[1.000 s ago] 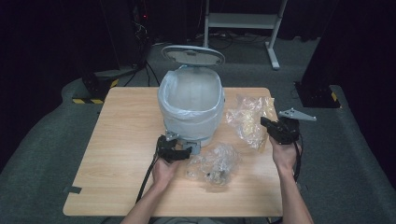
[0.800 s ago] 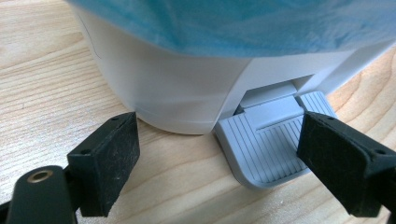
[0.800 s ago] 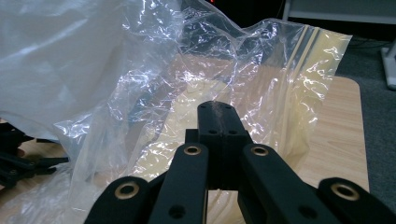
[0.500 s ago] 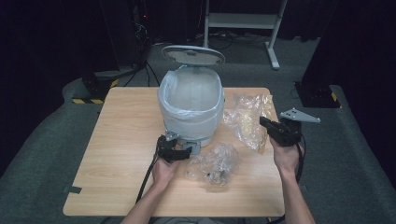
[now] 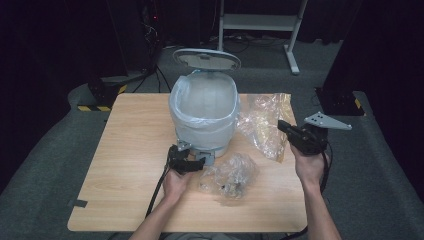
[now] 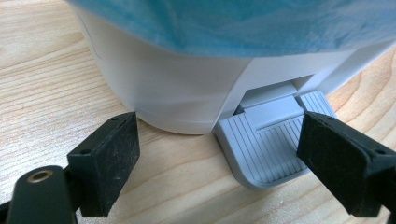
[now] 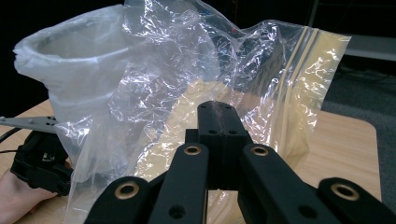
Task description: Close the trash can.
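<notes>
Rising a little since a second ago, the right gripper (image 5: 286, 128) lifts the zip bag (image 5: 265, 122) off the worktop (image 5: 130, 150), and the clear plastic now hangs taller beside the bin than it did before. Its jaws are pressed together on the plastic; in the right gripper view the two black pads (image 7: 219, 122) meet with the film pinched between them, though the exact spot of the pinch is lost behind the pads themselves. The zip bag (image 7: 210, 84) billows up in front of that camera, and the bin's liner rim (image 7: 70, 42) shows only through and past it.

Over on the other side, the left gripper (image 5: 192, 162) holds its place, low at the foot of the pedal bin (image 5: 204, 112). Its jaws stand apart, one pad (image 6: 105, 161) left of the bin's base, the other close over the right edge of the grey pedal (image 6: 268, 149); whether that pad touches the pedal is hard to tell. The bin's lid (image 5: 206, 59) is up. Only the bin's lower wall and a blue blur of liner show in the left gripper view.

A second crumpled bag (image 5: 231, 174) lies on the worktop just in front of the bin, its contents too tangled to make out.
</notes>
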A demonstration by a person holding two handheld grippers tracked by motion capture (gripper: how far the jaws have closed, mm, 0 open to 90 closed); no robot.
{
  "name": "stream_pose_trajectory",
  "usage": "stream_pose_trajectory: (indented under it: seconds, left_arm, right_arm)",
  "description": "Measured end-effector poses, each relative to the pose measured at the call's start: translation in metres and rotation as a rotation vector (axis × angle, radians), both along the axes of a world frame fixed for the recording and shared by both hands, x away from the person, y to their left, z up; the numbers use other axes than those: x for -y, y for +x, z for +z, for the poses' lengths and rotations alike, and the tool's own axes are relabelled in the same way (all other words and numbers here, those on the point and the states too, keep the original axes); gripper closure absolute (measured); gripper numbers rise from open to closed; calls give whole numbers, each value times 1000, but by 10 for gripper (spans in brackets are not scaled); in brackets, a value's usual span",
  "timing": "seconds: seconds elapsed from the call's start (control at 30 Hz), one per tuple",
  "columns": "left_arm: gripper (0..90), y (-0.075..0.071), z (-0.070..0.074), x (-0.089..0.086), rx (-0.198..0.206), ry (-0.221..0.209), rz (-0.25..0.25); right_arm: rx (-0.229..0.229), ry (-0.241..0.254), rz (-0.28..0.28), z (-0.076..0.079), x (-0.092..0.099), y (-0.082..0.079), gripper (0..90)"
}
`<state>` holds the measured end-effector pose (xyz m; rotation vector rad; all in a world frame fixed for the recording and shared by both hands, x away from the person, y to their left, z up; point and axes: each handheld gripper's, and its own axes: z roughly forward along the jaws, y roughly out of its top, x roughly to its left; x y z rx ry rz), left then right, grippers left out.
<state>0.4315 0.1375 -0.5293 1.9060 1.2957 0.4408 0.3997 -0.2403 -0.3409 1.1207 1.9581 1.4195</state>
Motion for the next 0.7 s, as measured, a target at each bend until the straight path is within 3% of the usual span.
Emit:
stream_pose_trajectory:
  seconds: [0.4,0.7]
  left_arm:
    - [131,0,0,0,0,-1,0]
    - [132,0,0,0,0,-1,0]
  right_arm:
    - [50,7,50,23,-12,-3,900]
    - [85,-13,90,35,-32,5,900]
